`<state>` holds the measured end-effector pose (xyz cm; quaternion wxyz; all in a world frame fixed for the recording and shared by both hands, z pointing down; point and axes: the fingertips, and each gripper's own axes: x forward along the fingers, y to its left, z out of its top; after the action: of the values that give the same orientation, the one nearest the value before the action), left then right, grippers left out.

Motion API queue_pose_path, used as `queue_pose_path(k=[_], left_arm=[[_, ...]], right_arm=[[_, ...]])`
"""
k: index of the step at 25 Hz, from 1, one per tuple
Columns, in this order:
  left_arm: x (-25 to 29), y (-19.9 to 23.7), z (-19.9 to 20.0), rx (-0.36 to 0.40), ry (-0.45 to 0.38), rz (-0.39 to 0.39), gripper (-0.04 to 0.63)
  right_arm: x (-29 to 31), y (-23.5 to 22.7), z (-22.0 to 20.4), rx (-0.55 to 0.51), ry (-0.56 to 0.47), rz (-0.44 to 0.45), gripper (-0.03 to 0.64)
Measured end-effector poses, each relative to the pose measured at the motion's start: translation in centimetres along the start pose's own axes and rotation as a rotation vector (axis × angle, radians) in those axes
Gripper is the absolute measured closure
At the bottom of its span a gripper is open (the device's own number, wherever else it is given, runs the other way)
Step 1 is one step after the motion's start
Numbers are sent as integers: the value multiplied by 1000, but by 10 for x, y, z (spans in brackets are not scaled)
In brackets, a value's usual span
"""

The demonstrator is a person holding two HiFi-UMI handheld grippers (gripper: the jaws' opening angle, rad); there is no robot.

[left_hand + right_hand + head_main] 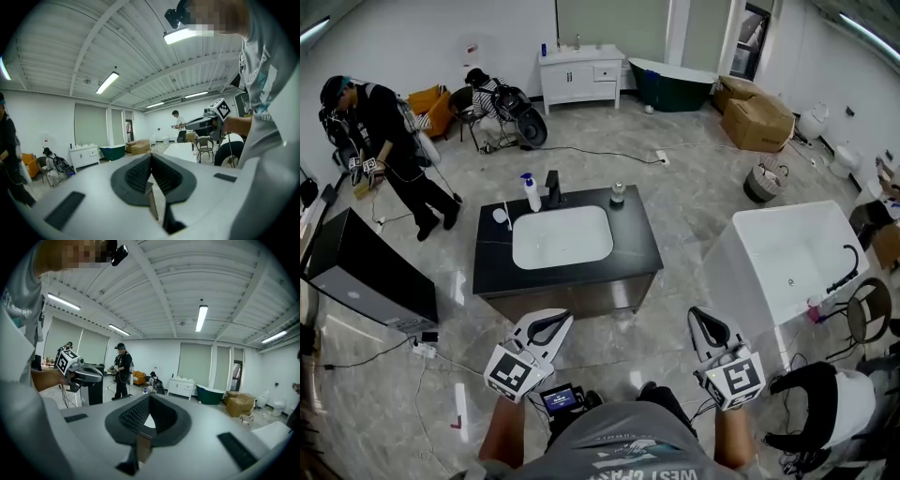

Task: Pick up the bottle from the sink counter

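A white bottle with a blue pump top [529,193] stands at the back left of the black sink counter [633,242], beside the black faucet [553,187]. A small dark-capped jar [617,194] stands at the counter's back right. Both grippers hang in front of the counter, well short of the bottle. My left gripper [554,322] is shut and empty, with its jaws meeting [151,158]. My right gripper [702,320] is also shut with nothing in it [149,399]. Each gripper view looks up at the ceiling and the far room, and the bottle does not show there.
A white basin [562,236] fills the counter's middle. A white bathtub [792,255] and a chair [867,311] stand at the right, a black cabinet [366,274] at the left. A person [386,141] stands at the back left. Cables and a power strip [424,348] lie on the floor.
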<state>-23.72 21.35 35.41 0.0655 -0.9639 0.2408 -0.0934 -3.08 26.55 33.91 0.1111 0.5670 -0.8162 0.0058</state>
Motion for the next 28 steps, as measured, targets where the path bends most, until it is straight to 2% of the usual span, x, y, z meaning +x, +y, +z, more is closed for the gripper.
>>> queue_pose_path(k=[9, 13, 17, 23, 28], left_arm=[[30, 1, -3, -13, 6, -9, 592], [50, -1, -10, -44, 59, 1, 592], [79, 2, -10, -41, 85, 18, 592], [124, 9, -11, -71, 97, 58, 592], [165, 12, 0, -56, 98, 70, 592]], right_arm=[[6, -35, -6, 22, -8, -22, 615], [15, -56, -13, 31, -13, 4, 615], [24, -82, -20, 45, -14, 36, 615], [40, -130, -32, 53, -22, 71, 615], [48, -167, -39, 72, -29, 88, 615]])
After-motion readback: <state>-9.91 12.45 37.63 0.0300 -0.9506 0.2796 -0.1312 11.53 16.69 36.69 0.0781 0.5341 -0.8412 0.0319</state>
